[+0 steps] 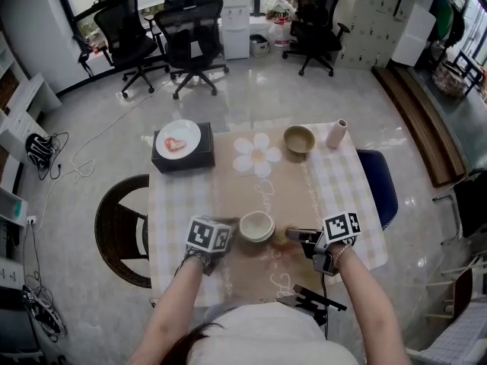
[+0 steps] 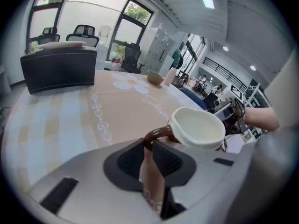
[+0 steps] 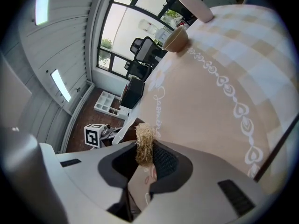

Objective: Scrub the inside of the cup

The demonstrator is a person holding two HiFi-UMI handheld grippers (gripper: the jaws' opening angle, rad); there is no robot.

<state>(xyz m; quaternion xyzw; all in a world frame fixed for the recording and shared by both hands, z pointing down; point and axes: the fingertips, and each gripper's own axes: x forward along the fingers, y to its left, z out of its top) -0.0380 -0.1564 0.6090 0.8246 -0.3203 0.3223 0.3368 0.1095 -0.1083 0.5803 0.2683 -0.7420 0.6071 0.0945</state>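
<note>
left gripper (image 1: pixel 228 236): jaws pressed together on the brown handle (image 2: pixel 156 133) of the cup (image 1: pixel 256 225). in the left gripper view the handle runs from the jaw tips up and right to the cup wall, so the cup body sits beyond and to the right of this gripper. this gripper serves as the holder.

cup: located at the near-centre of the table (image 1: pixel 335 181), between the two grippers. the mouth faces up and the white inside shows bare from above. whether the base rests on the table or is held just clear of it cannot be told.

scrubber (image 1: pixel 291 234): a tuft of pale fibre, just beside the right side of the cup rim and outside the cup. contact with the rim cannot be confirmed. its free end points left, toward the cup.

right gripper (image 1: pixel 308 238): jaws pinched shut on the scrubber (image 3: pixel 145 143), with the tuft standing out past the jaw tips. this gripper is the working one.

controlling relation: the cup lies directly left of the scrubber, while its mouth opens upward, across the scrubber's line. judgement: the scrubber likely has to clear the rim, then enter from above. a straight push left would probably meet the outer wall and load the handle grip.
</note>
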